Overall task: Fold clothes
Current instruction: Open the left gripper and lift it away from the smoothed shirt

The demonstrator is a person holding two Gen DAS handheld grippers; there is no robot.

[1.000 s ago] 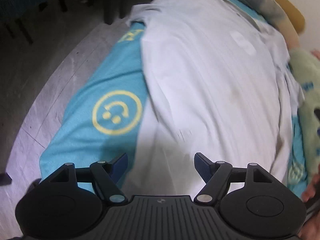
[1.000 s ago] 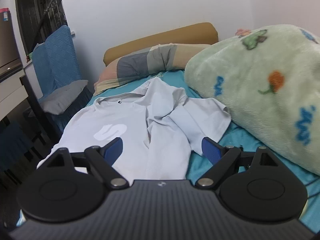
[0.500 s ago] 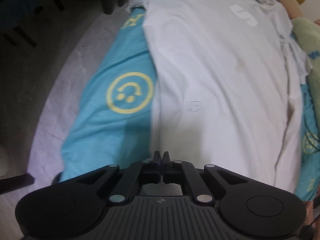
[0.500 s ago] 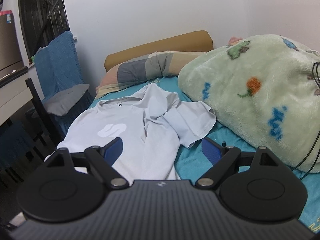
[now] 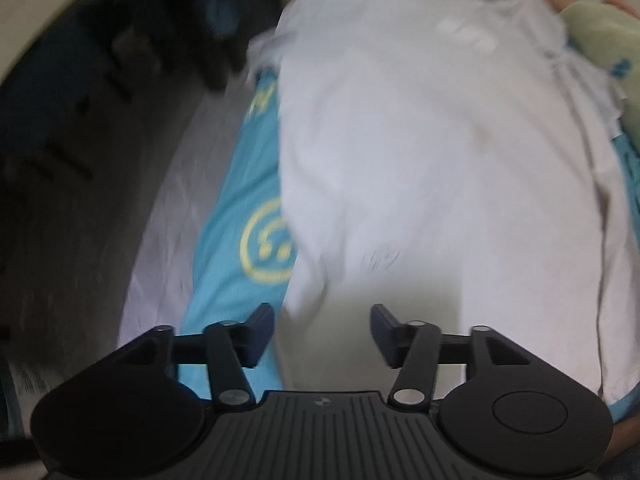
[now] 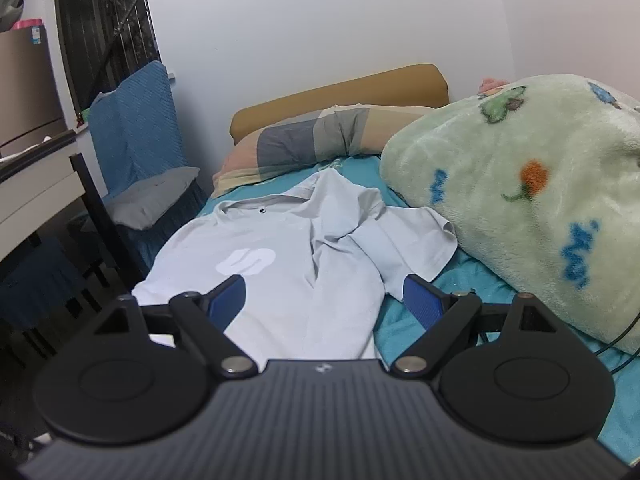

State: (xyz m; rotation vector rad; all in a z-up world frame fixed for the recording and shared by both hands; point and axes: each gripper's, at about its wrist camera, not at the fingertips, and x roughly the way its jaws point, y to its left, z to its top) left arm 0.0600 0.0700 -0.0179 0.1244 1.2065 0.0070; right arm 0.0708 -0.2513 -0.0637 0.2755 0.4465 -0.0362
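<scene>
**A:** Item one, jaws. State?

**B:** Left gripper (image 5: 322, 334): jaws released, spread wide, nothing between them. Right gripper (image 6: 324, 300): jaws likewise released and empty.

**A:** Item two, the garment. Where did it lie from each?

**B:** Pale grey short-sleeved cotton T-shirt (image 5: 440, 168) with a white chest logo, spread on the bed's turquoise sheet printed with yellow smiley faces (image 5: 236, 240). In the left wrist view, which was badly blurred, its hem end lay directly ahead of and below the jaws, with the shirt's left edge running forward just beyond the left finger. In the right wrist view the T-shirt (image 6: 280, 280) lay ahead, its hem hidden under the gripper body, one sleeve crumpled toward the right.

**A:** Long axis?

**B:** Hem nearest, collar farthest, running away from both grippers toward the striped beige-and-grey pillow (image 6: 312, 140) at the headboard.

**A:** Nearer gripper?

**B:** By judgement, the left; it looked down closely at the cloth, while the right sat back at a shallower angle.

**A:** Adjacent stock?

**B:** Mint-green fleece blanket with cartoon prints (image 6: 520, 200), bunched along the shirt's right side, touching or nearly touching the crumpled sleeve.
</scene>
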